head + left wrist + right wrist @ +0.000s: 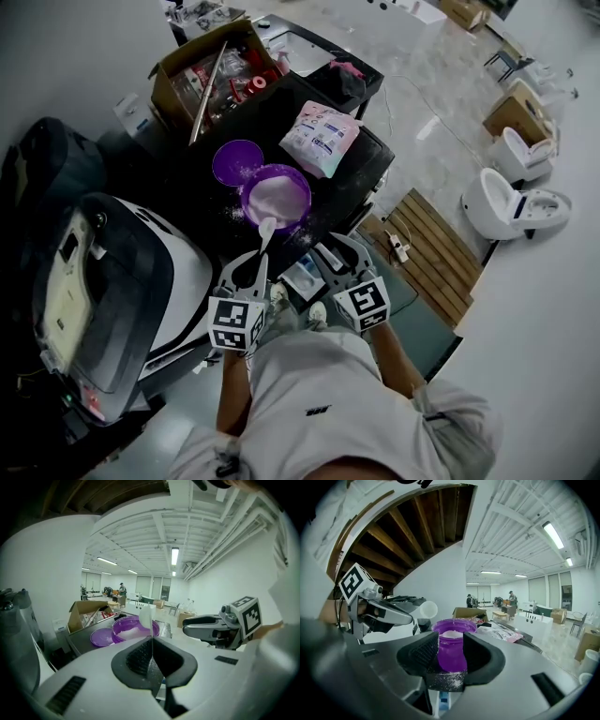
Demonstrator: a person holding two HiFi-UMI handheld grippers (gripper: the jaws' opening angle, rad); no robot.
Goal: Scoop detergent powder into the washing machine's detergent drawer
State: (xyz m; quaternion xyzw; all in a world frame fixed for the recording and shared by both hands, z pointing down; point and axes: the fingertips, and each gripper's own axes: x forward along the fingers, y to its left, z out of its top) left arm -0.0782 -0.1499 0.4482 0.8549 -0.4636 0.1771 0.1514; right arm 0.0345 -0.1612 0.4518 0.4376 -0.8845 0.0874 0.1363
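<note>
While your left gripper [151,651] pinches the light, stiff scoop [146,616] by its thin handle, your right gripper [451,654] stands open, empty.

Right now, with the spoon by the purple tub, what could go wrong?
1. The left gripper pinches only the thin handle of the spoon, so it could twist and dump powder.
2. The right gripper is open, so nothing steadies the purple tub. Digging may shove it, and powder already dots the table.
</note>
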